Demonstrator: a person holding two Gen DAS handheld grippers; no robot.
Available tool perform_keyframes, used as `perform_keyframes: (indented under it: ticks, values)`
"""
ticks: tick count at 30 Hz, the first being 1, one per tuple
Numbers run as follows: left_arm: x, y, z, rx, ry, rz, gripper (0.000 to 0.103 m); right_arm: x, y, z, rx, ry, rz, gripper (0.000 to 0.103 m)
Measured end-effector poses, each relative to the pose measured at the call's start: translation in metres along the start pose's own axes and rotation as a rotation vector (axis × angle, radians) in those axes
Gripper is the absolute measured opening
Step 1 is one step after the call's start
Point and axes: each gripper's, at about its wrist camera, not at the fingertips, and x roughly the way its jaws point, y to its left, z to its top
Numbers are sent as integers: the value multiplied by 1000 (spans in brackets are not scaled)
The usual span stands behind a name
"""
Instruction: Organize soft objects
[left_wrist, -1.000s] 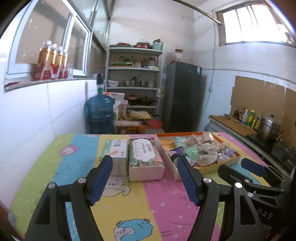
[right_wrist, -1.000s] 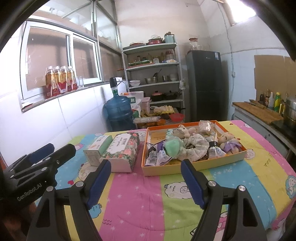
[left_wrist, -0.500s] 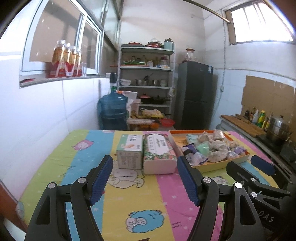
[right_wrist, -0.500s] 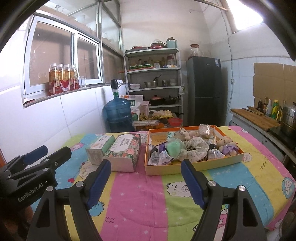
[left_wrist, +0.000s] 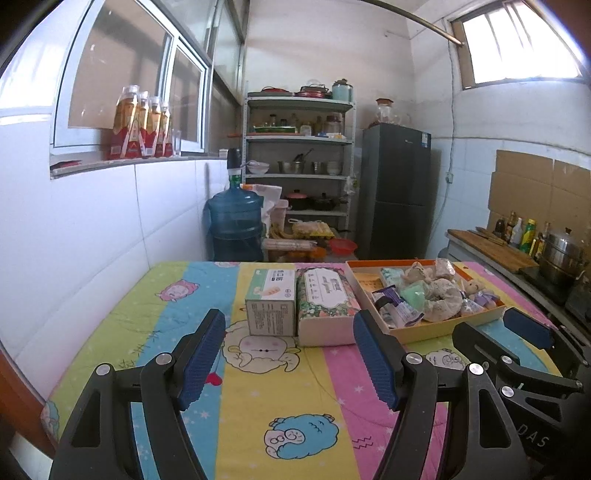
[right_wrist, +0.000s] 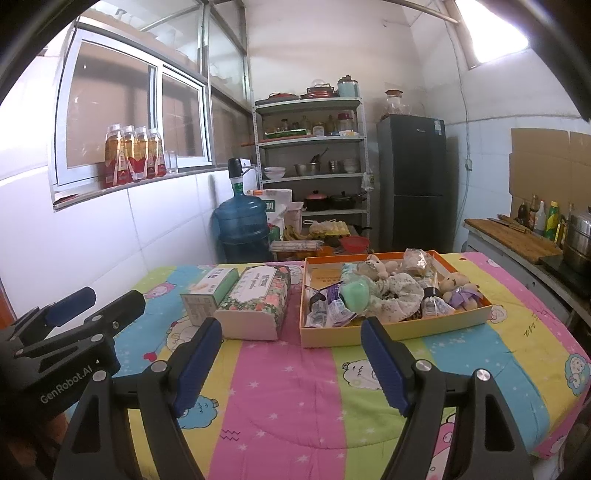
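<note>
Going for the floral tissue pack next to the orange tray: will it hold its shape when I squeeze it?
Probably not fully. The floral tissue pack looks like a soft wrapper, so its sides likely give under the pads. It seems light for its bulk. Lying flat and wide on the quilt, it should slide, not tip.

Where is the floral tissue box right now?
In both views the floral tissue box lies mid-table, between the green-and-white carton on its left and the orange tray on its right.

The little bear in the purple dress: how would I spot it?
Find the orange tray on the striped quilt. At its right end sits the little bear, beige, in a purple dress, unlike the cream bear behind it.
</note>
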Motion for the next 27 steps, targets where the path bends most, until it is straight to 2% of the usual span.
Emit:
perform_keyframes:
  ticks: [27]
  values:
    - [-1,-1,-1,0,1,-3,74,-2,3,-1,-3,-2,0,77]
